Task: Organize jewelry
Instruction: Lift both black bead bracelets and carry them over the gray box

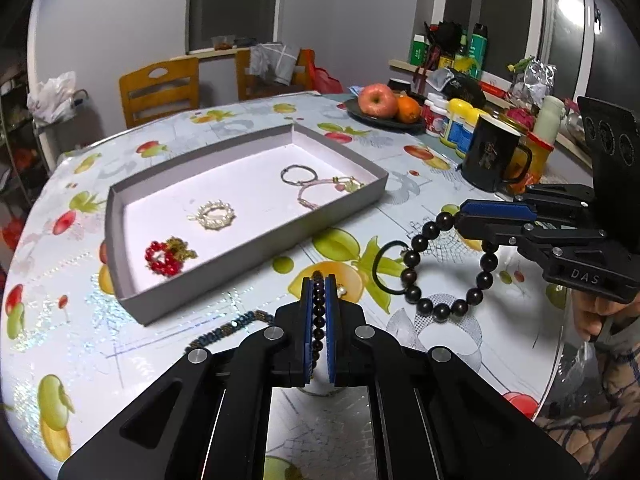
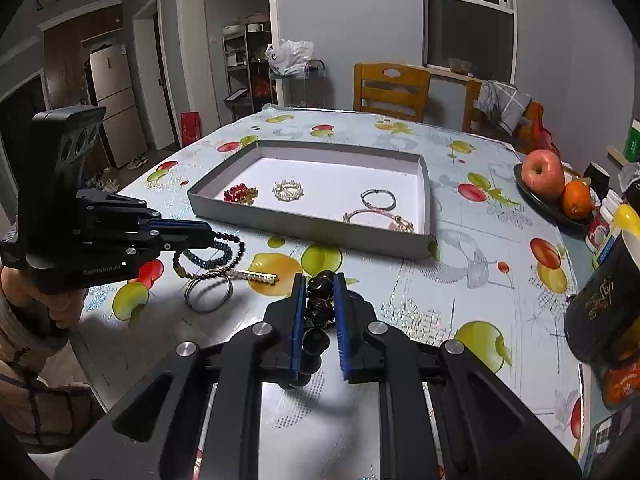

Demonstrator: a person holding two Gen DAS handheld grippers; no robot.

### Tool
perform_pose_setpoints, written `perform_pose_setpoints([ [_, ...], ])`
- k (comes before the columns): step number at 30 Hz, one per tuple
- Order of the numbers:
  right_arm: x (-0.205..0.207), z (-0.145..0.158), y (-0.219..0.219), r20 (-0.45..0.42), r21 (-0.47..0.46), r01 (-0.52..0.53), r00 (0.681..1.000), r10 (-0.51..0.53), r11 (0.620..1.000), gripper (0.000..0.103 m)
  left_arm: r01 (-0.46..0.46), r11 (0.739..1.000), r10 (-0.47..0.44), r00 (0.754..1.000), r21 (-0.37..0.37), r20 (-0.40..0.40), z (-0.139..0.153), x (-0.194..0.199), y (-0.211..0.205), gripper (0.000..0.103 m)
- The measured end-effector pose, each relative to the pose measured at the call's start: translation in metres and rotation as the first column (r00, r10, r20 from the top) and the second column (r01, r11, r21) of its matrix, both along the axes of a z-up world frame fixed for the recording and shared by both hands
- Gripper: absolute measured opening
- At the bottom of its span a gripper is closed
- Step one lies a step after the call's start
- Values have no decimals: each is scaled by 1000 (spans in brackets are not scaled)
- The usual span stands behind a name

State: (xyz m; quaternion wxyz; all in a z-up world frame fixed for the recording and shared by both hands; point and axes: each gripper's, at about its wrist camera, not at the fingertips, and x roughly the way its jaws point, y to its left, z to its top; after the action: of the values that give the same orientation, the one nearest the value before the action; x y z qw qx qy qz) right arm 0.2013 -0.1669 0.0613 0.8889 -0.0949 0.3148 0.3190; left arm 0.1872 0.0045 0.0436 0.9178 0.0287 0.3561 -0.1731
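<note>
A grey cardboard tray (image 1: 344,204) (image 2: 308,222) holds a red bead bracelet (image 1: 164,258), a pearl bracelet (image 1: 216,214), a metal ring bangle (image 1: 297,174) and a pink cord bracelet (image 1: 320,194). My left gripper (image 1: 319,280) (image 2: 212,236) is shut on a small dark bead bracelet (image 1: 319,312) just above the table, near the tray's front edge. My right gripper (image 1: 460,216) (image 2: 319,282) is shut on a large dark bead bracelet (image 1: 448,268) that hangs over the table. A black hair tie (image 1: 384,264), a blue bead bracelet (image 1: 228,328) (image 2: 216,258), a silver bangle (image 2: 208,294) and a pearl strand (image 2: 256,276) lie loose.
A plate with an apple and an orange (image 1: 386,106) (image 2: 552,184), a black mug (image 1: 492,154), bottles and jars crowd the table's right side. Wooden chairs (image 1: 160,92) stand behind the table. The fruit-print tablecloth (image 1: 80,320) covers the round table.
</note>
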Motion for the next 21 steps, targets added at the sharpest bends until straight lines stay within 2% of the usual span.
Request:
perform_pose_setpoints([
  [11,9,13,3,26,15,-13,1000,12,1000,14,-39,999,39,998,6,43,22,4,19,6],
  [21,10,-12,6,-26,-61,-19,1000,17,998,14,-32,999,32,999,13,27,16,3,17,6],
])
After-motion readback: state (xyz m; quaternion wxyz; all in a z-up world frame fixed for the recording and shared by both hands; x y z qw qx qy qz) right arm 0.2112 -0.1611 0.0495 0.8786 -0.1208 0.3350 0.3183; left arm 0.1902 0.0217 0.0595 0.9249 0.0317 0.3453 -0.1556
